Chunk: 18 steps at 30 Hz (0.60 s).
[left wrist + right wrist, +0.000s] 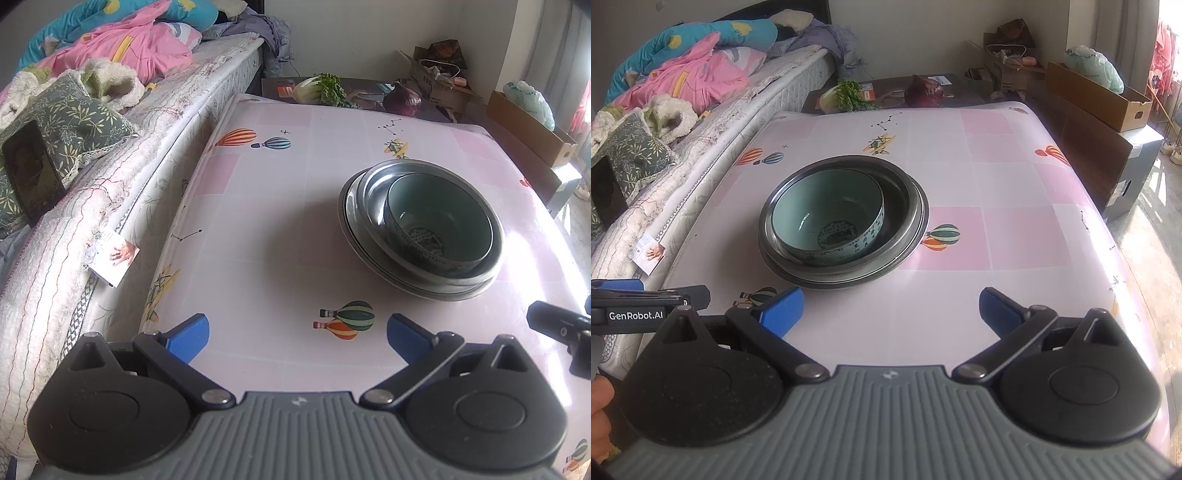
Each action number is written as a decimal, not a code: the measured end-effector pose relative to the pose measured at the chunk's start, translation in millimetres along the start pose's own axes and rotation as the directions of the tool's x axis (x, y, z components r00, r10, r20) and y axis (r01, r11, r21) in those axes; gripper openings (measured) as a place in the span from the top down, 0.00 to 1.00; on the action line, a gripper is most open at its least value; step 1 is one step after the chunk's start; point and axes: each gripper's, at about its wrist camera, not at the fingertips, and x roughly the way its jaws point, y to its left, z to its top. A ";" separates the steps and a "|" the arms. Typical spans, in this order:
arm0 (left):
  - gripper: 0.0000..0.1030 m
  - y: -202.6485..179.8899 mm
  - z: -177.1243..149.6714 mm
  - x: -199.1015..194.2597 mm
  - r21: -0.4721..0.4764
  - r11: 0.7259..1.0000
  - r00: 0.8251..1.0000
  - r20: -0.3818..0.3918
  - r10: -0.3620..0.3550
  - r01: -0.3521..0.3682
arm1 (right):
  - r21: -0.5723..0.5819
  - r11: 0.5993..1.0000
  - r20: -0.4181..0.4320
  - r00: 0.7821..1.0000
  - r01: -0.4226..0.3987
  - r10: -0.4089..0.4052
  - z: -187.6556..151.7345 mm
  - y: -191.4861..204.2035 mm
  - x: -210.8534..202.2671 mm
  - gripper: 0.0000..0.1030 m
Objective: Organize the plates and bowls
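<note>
The left tool (297, 338) hangs over the near edge of the worktop (258, 206) with its blue fingers (188, 336) spread wide and nothing between them. The right tool (891, 310) is likewise wide open and empty, low over the same pink checked cloth.

Ahead of both sits the stack: a green ceramic bowl (827, 218) nested in a steel bowl (901, 206), which rests on a steel plate (921, 225). The green bowl is empty and leans toward one side of the steel bowl.

The left wrist view shows the stack (421, 225) to the right of its tool, and the tip of the right tool at the right edge. The right wrist view shows the stack slightly left of centre, the left tool (642, 295) at the left edge, and a hand (600, 417) low at the left edge. Both views show a bed (110, 166) along the left.
</note>
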 end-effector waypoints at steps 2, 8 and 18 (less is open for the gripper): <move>0.00 -0.7 0.5 0.7 0.002 1.000 1.000 -0.001 0.000 0.000 | -0.002 1.000 -0.001 1.000 0.002 -0.002 0.8 0.8 0.9 0.01; 0.00 -0.7 1.0 1.9 -0.001 1.000 1.000 -0.006 -0.002 0.002 | -0.003 1.000 -0.006 1.000 0.005 -0.005 1.2 0.4 3.0 0.01; 0.00 -0.3 1.0 1.3 -0.004 1.000 1.000 -0.004 0.000 0.000 | -0.003 1.000 -0.013 1.000 0.007 -0.007 0.2 0.6 4.2 0.01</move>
